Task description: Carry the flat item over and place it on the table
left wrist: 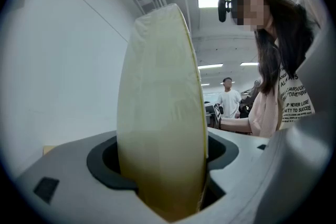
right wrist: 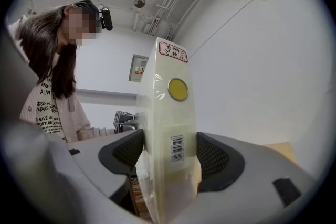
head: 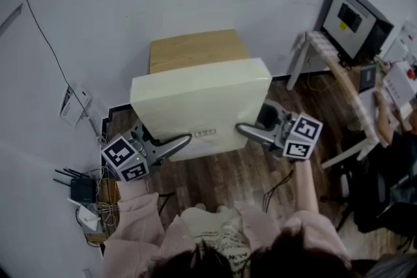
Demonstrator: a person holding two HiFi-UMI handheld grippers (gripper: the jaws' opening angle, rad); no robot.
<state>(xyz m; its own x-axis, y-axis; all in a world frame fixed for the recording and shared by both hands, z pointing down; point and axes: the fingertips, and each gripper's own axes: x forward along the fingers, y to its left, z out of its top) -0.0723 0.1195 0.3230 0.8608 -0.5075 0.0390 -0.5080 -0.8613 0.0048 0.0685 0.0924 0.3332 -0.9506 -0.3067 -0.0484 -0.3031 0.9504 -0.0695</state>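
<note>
I hold a flat cream-coloured box (head: 202,107), wrapped in clear film, by its near edge, over the floor in front of a small wooden table (head: 195,49). My left gripper (head: 177,142) is shut on the box's left near corner. At the right near corner my right gripper (head: 250,132) is shut on it. In the left gripper view the box (left wrist: 160,113) stands edge-on between the jaws of the left gripper (left wrist: 163,168). In the right gripper view the box (right wrist: 169,113), with a barcode and a yellow sticker, is pinched between the dark pads (right wrist: 215,157) of the right gripper (right wrist: 169,157).
A white wall stands behind the wooden table. To the right is a white desk (head: 326,52) with a monitor (head: 355,19). A router and cables (head: 85,191) lie on the floor at the left. The floor (head: 221,179) is dark wood. Another person (left wrist: 228,96) stands far off.
</note>
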